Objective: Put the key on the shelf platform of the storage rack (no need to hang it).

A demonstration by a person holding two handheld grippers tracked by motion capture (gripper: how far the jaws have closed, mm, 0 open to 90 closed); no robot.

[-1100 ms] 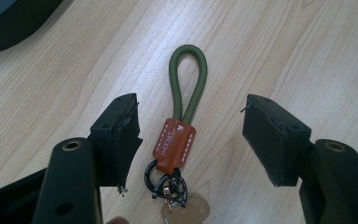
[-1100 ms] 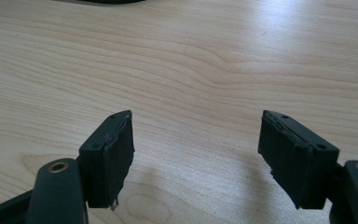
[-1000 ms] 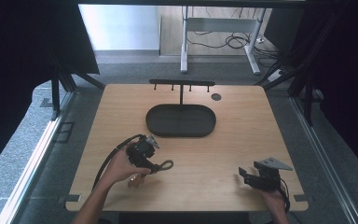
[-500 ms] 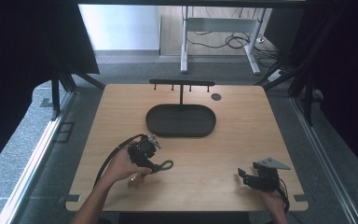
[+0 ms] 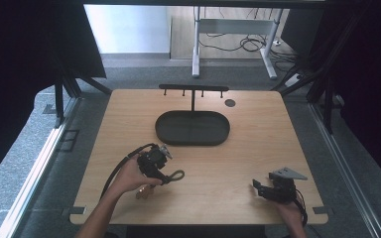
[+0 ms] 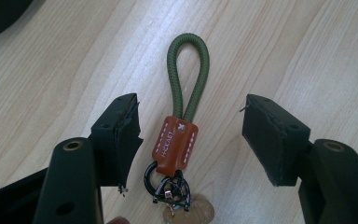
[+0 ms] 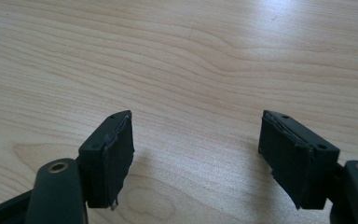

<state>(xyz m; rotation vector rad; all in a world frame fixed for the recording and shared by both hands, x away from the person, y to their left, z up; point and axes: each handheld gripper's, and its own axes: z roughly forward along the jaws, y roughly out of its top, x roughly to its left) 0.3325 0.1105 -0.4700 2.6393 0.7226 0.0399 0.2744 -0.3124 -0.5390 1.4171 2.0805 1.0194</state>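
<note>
- The left gripper [image 6: 189, 140] hung just over the keychain [image 6: 182, 130], its 2 jaws spread wide on either side, neither pad touching it.
- The keychain lay flat on the wooden table [image 5: 258, 153]: an olive-green cord loop [image 6: 188, 74] pointing away from the gripper, a brown leather tab [image 6: 175, 144] in the middle (white stitching along its edges), then a black ring [image 6: 161, 179] and a brass-coloured piece at the near end.
- In the high view the left gripper [image 5: 161, 161] sat at the table's front left, with the cord loop [image 5: 176, 176] poking out to its right.
- The right gripper [image 5: 258, 187] was at the front right, well apart from the keychain; its jaws stood wide over bare wood with nothing between them.
- A black oval tray [image 5: 192, 139] sat mid-table, with a low black rack [image 5: 193, 89] behind it.
</note>
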